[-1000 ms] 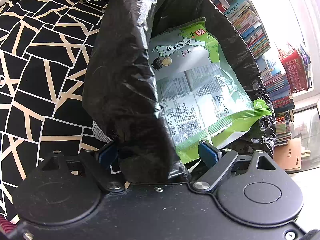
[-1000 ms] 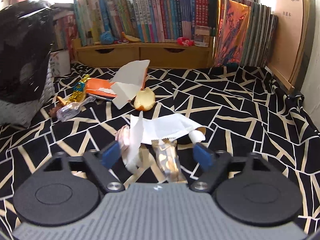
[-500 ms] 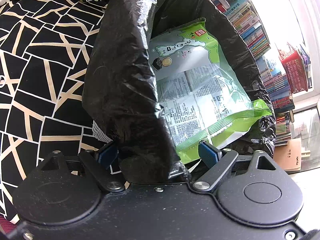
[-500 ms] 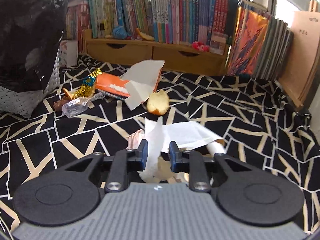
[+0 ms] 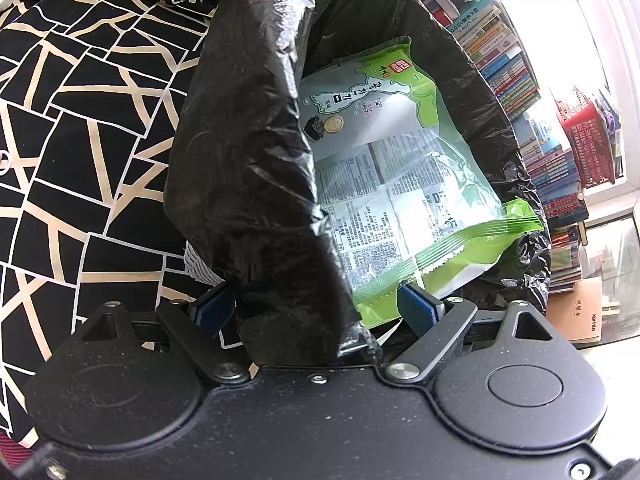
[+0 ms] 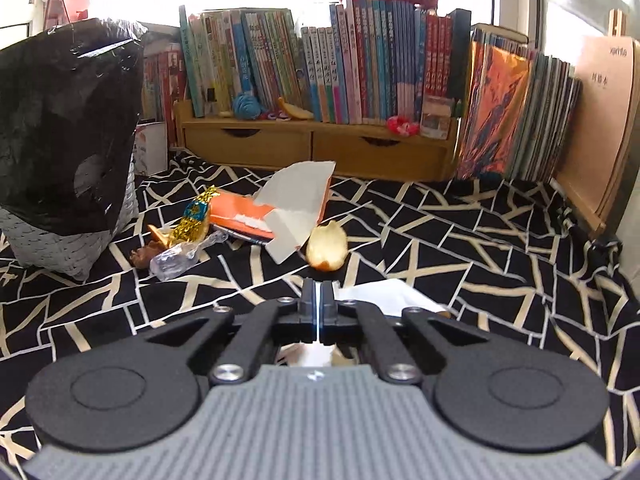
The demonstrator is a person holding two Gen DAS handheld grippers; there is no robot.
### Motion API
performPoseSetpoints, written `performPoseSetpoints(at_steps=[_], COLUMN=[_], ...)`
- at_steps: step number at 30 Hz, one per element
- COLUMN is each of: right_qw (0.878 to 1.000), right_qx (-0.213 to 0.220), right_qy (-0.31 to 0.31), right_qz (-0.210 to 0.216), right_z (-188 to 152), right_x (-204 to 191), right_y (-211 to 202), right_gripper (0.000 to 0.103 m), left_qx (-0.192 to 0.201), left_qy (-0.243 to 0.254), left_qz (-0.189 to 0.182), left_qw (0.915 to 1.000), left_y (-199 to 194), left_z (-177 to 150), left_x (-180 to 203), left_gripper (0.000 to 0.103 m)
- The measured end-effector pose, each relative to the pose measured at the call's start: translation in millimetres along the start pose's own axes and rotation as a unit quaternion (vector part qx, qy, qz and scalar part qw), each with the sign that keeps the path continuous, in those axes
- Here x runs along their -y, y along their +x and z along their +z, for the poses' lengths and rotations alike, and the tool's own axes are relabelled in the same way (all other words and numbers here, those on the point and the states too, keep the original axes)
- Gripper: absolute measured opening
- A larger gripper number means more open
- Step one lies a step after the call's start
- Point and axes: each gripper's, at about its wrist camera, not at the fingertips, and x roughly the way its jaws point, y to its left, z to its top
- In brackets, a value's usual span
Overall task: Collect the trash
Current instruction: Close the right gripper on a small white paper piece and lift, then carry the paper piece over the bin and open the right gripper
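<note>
In the left wrist view my left gripper (image 5: pixel 318 308) stands open astride the rim of a black trash bag (image 5: pixel 248 160). A fold of the bag lies between its blue pads, which do not squeeze it. A green snack packet (image 5: pixel 400 168) lies inside the bag. In the right wrist view my right gripper (image 6: pixel 318 292) is shut on a white paper scrap (image 6: pixel 316 354), seen as a thin white line between the pads. Ahead lie a fruit piece (image 6: pixel 326 246), a torn orange-and-white carton (image 6: pixel 296 208), a gold-blue wrapper (image 6: pixel 192 220) and a clear wrapper (image 6: pixel 180 258). The black bag (image 6: pixel 68 128) lines a white woven basket (image 6: pixel 60 248) at the left.
A black cloth with cream lines (image 6: pixel 480 248) covers the surface. A wooden drawer unit (image 6: pixel 312 150) with a row of books (image 6: pixel 320 60) closes the back. More books and a brown board (image 6: pixel 600 128) lean at the right.
My right gripper's jaws have closed from wide open onto the white paper, and it has lifted a little. The left gripper and the bag have not moved.
</note>
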Motion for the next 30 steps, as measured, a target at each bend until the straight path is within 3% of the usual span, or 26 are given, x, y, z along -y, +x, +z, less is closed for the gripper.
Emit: performPoseSetpoints(at_steps=[3, 4, 7, 13, 18, 19, 20, 30], right_qw=[0.999, 0.999, 0.996, 0.993, 0.991, 0.992, 0.992, 0.999], right_qx=[-0.010, -0.013, -0.019, -0.016, -0.048, -0.058, -0.063, -0.013], right_qy=[-0.027, -0.042, -0.082, -0.114, -0.121, -0.116, -0.108, -0.028], right_qz=[-0.015, -0.017, -0.003, 0.012, -0.009, -0.008, -0.004, 0.035], right_z=[-3.3, -7.2, -20.0, -25.8, -24.2, -23.8, -23.6, 6.4], right_x=[-3.3, -6.0, -16.1, -31.8, -38.4, -38.4, -37.9, -23.2], right_y=[5.9, 7.6, 9.0, 14.5, 37.8, 41.7, 43.0, 13.0], right_gripper=[0.015, 0.027, 0.050, 0.056, 0.056, 0.038, 0.030, 0.030], left_qx=[0.000, 0.000, 0.001, 0.001, 0.001, 0.001, 0.001, 0.003], left_qy=[0.000, 0.001, 0.001, -0.001, -0.001, -0.001, -0.001, -0.002], left_qz=[0.000, -0.001, -0.001, -0.001, -0.001, -0.001, -0.001, -0.005], left_qw=[1.0000, 1.0000, 1.0000, 1.0000, 1.0000, 1.0000, 1.0000, 1.0000], left_y=[-0.3, -0.1, -0.2, -0.2, -0.3, -0.3, -0.3, 1.1], left_z=[-0.2, -0.1, -0.2, -0.5, -0.5, -0.6, -0.5, 0.4], left_x=[-0.3, -0.4, -0.9, -1.2, -1.3, -1.4, -1.4, -1.8], left_gripper=[0.087, 0.087, 0.087, 0.087, 0.087, 0.087, 0.087, 0.089])
